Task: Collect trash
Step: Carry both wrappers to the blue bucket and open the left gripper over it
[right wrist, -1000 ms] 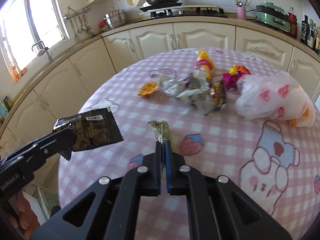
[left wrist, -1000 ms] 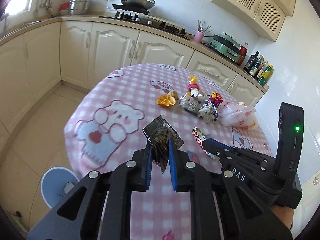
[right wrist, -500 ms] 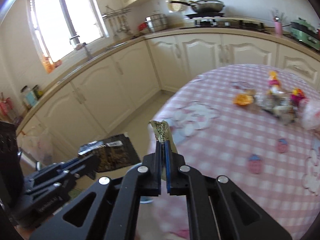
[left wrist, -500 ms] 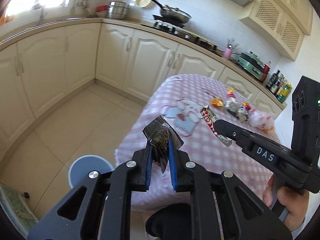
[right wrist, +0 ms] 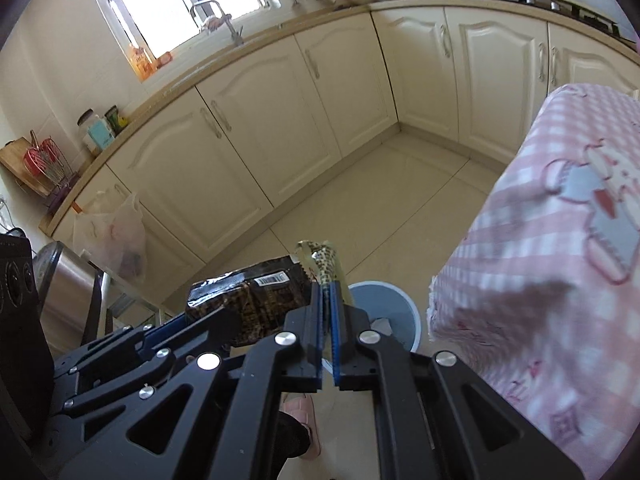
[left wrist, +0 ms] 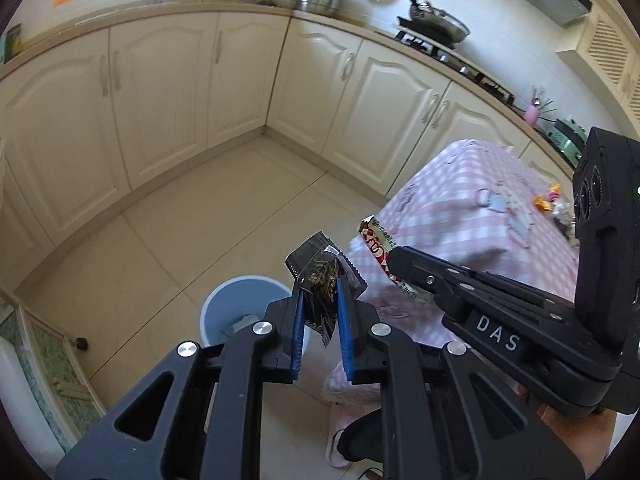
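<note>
Left wrist view: left gripper (left wrist: 318,320) clamps a dark wrapper (left wrist: 320,270) at frame centre, above the blue bin (left wrist: 224,308); right gripper (right wrist: 328,332) pinches a red-white wrapper (left wrist: 378,248). Both look light, crinkly, best held by an edge

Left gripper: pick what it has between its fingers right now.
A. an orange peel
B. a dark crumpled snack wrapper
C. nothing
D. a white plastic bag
B: in the left wrist view the left gripper is clamped on a dark crumpled snack wrapper, carried above the floor near the blue bin.
</note>
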